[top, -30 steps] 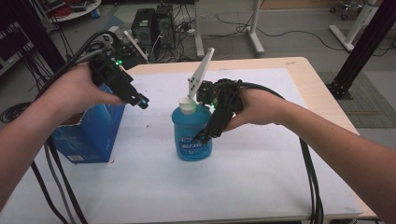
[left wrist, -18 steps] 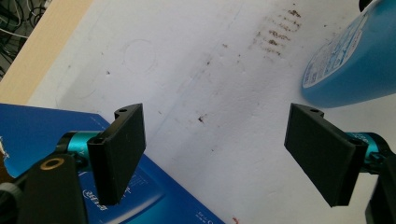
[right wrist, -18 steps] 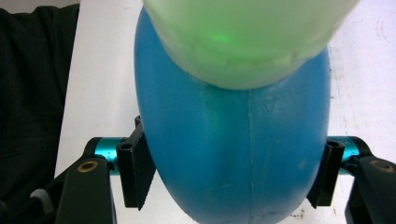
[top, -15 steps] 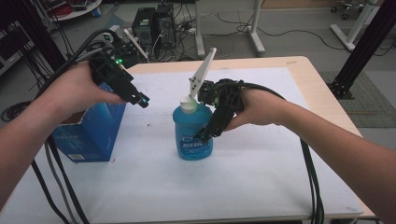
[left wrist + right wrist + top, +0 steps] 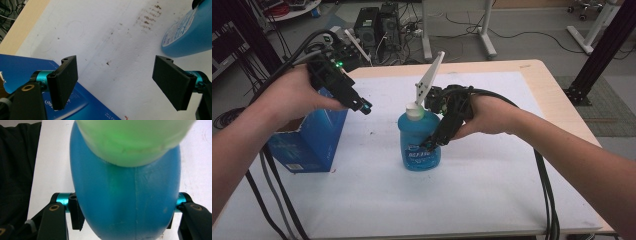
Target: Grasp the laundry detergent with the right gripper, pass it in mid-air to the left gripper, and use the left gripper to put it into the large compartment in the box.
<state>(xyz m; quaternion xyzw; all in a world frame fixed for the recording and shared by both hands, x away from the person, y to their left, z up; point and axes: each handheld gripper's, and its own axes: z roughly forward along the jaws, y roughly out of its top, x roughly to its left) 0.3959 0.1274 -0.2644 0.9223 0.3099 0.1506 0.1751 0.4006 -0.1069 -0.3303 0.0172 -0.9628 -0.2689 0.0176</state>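
A blue bottle [image 5: 418, 150] with a pale cap [image 5: 414, 111] stands upright on the white mat [image 5: 492, 200] at mid table. My right gripper [image 5: 432, 143] reaches down over it from the right. Its jaws have just been closing, and in the right gripper view the pads press both sides of the bottle [image 5: 125, 202] under the cap [image 5: 135, 140]. My left gripper [image 5: 364, 106] hovers open above the near corner of a blue box [image 5: 309, 142], left of the bottle. Between its jaws [image 5: 120, 80] lies bare mat, with the box [image 5: 15, 72] at lower left and the bottle [image 5: 190, 32] at upper right.
The mat covers a wooden table [image 5: 557, 100]. Cables trail from both grippers over the front edge. Computer cases [image 5: 379, 25] and loose wires sit on the floor behind. A black frame post [image 5: 602, 50] stands at the right.
Both hands and the bottle keep their places. The right gripper's fingers sit a little tighter against the bottle's body.
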